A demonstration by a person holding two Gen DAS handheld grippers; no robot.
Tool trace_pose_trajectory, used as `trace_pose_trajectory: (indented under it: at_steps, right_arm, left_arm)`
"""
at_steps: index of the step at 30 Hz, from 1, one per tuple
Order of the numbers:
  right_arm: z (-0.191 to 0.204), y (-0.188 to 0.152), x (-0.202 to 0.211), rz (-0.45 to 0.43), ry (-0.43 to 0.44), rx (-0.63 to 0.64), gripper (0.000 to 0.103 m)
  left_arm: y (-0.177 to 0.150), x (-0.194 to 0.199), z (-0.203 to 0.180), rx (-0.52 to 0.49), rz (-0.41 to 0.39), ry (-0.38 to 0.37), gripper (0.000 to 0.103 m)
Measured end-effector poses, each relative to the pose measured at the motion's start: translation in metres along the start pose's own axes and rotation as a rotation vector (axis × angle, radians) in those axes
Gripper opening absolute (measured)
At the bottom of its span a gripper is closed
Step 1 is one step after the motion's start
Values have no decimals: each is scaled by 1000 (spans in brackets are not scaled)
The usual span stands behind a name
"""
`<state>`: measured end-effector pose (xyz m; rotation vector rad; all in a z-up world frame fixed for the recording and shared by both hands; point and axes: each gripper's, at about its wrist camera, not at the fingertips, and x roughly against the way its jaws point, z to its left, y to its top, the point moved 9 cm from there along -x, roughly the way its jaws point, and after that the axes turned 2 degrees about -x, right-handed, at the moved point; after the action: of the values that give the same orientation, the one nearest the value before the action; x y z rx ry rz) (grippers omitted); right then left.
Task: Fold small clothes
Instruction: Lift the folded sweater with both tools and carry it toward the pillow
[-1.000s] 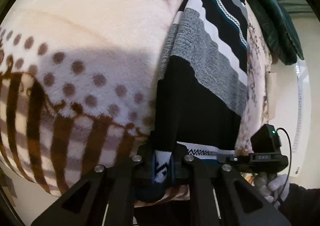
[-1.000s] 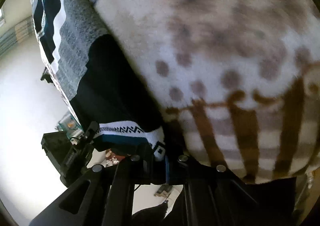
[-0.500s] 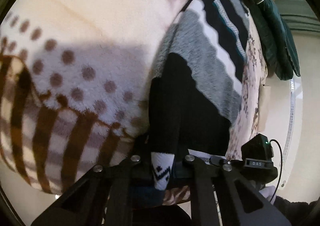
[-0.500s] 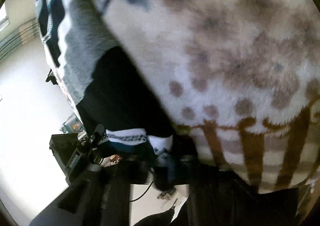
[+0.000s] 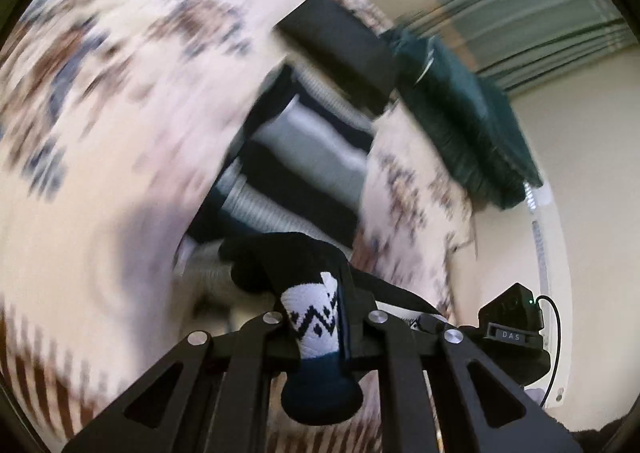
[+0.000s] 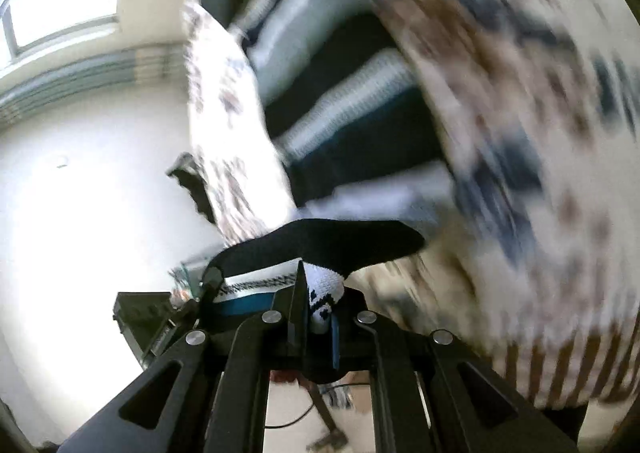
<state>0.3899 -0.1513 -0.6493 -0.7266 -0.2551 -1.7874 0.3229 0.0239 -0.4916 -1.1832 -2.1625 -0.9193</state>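
A striped knit garment in black, grey, white and teal lies along a patterned fleece blanket. My left gripper is shut on one corner of its white zigzag-patterned hem. My right gripper is shut on the other hem corner, and the garment's body stretches away from it. Both hold the hem lifted above the blanket, with the black band curling over between them. The right gripper also shows in the left wrist view, low at the right. Both views are blurred by motion.
A dark green garment lies at the blanket's far right edge, and a black flat object sits beside it. Window and wall lie beyond the blanket's edge. Brown stripes mark the blanket's near border.
Both grippers have lifted the hem off the blanket and swung it forward over the garment. The garment's near black part now curls up and over, and the views have tilted upward.
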Motion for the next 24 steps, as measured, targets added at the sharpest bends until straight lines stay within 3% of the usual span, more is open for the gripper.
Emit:
trace_pose_trajectory:
  at_steps: [5,9,13,15,16,17,18,20,24]
  right_arm:
    - [43,106,-3,-114,-6,52,8]
    - [70,196,-27,-179,-9,57,8]
    - [76,281,-47,-210,-12,2,8]
    - [73,316,-61,-212,-21,-28,11]
    - [71,328,-65,-206,-29,-41,13]
    - [68,340,-70,-197,-30,-58,20]
    - [66,354,-77,-192,-17,-79,22]
    - [64,368,-86,-186,-24,-81,43]
    - [67,377,-86,-191,-58,-33,48]
  left_arm:
    - [98,-53,-19,-84,-67,0,9]
    - [163,-107,-17,-75,-68,-20,9]
    - [209,-153,-13,-47,-60,-71,11]
    - [224,-183,-3,-10,-14,-72,17]
    - [227,-192,1,-1,3,-83,29]
    - [230,-205,7,21,30,-91,49]
    - [231,-214,11,49,53,-114,58]
    - [232,-223,16,95,65,-158,63]
    - [235,-227,32,228,55,-247,63]
